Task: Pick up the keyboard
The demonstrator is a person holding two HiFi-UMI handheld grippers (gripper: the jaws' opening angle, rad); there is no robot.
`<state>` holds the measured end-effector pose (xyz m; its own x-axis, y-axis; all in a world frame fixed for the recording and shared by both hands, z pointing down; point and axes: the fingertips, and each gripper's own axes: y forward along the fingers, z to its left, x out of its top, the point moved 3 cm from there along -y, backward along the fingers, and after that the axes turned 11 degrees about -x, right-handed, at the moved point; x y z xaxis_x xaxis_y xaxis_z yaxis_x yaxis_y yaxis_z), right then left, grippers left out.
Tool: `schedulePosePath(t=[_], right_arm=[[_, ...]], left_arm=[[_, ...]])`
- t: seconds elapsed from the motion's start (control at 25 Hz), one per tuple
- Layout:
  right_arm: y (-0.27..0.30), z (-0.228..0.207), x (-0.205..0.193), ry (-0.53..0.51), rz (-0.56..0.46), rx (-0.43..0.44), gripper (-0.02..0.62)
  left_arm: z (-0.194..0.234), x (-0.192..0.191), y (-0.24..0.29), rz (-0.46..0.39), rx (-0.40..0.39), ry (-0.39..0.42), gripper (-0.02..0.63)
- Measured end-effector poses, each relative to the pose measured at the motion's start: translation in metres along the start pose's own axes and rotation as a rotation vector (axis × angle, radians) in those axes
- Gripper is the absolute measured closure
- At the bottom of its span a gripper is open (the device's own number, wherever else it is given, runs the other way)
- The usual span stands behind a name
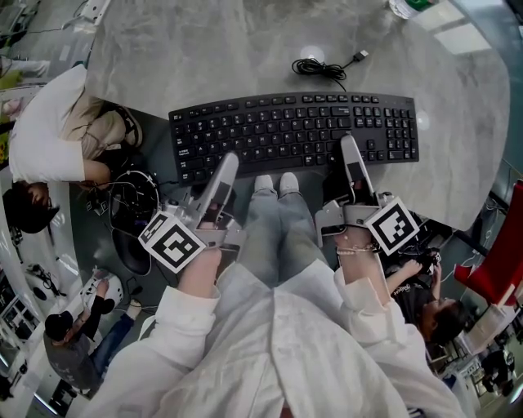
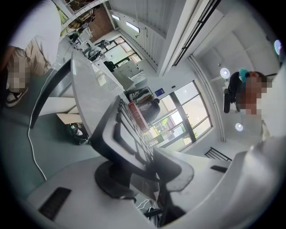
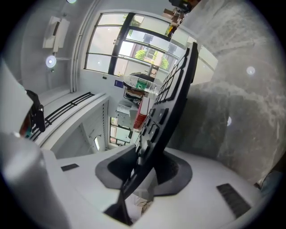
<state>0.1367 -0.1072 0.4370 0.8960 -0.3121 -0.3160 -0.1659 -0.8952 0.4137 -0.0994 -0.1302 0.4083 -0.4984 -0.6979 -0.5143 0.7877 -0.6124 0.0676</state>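
Pinches the near rim of the keyboard (image 1: 294,131) with the left gripper (image 1: 230,160), about half closed, one jaw on the keys and the other underneath. Does likewise with the right gripper (image 1: 348,144), closer to the number pad, jaws clamped on the same rim. Shows this plainly along the jaws in both gripper views: dark, rubbery, cupped pads (image 2: 178,172) pressed on either face of the thin black slab.

Hides both lower jaws under the keyboard in the head view. Cannot tell whether the keyboard rests on the desk (image 1: 204,49) or hangs just clear of it. Lies along the desk's near edge either way, its rim level with that edge. Loses most of a clear bottle (image 1: 409,6) past the picture's top, at the desk's far right corner.

Black plastic keyboard with a gently curved far side. Black cable (image 1: 320,67) coiled behind it, ending in a plug. Grey, marbled, rounded desk top. White marker cubes (image 1: 172,241) with black squares on them. Loose white sleeves (image 1: 196,326).
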Motion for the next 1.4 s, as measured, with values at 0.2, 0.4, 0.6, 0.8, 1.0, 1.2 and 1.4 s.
schedulePosePath(t=[0.2, 0.4, 0.6, 0.8, 1.0, 1.2, 1.4], right_arm=[[0.002, -0.002, -0.001, -0.016, -0.011, 0.022, 0.465], [0.002, -0.004, -0.001, -0.042, -0.019, 0.057, 0.465], [0.001, -0.006, -0.003, -0.056, -0.020, 0.086, 0.465], [0.002, -0.004, -0.004, -0.073, -0.034, 0.120, 0.465], [-0.008, 0.003, -0.001, -0.094, -0.062, 0.159, 0.465], [-0.002, 0.006, 0.003, -0.118, -0.088, 0.206, 0.465], [0.004, -0.057, -0.021, -0.044, 0.020, 0.028, 0.465]], left_arm=[[0.005, -0.002, 0.001, -0.012, -0.018, 0.015, 0.485], [0.006, -0.006, 0.000, -0.034, -0.034, 0.036, 0.483], [0.007, -0.010, -0.003, -0.053, -0.047, 0.052, 0.483], [0.008, -0.009, -0.003, -0.069, -0.076, 0.082, 0.483], [-0.002, -0.006, -0.005, -0.093, -0.120, 0.121, 0.483], [0.000, -0.004, -0.001, -0.118, -0.154, 0.146, 0.482], [0.044, -0.048, -0.002, -0.012, -0.025, -0.001, 0.482]])
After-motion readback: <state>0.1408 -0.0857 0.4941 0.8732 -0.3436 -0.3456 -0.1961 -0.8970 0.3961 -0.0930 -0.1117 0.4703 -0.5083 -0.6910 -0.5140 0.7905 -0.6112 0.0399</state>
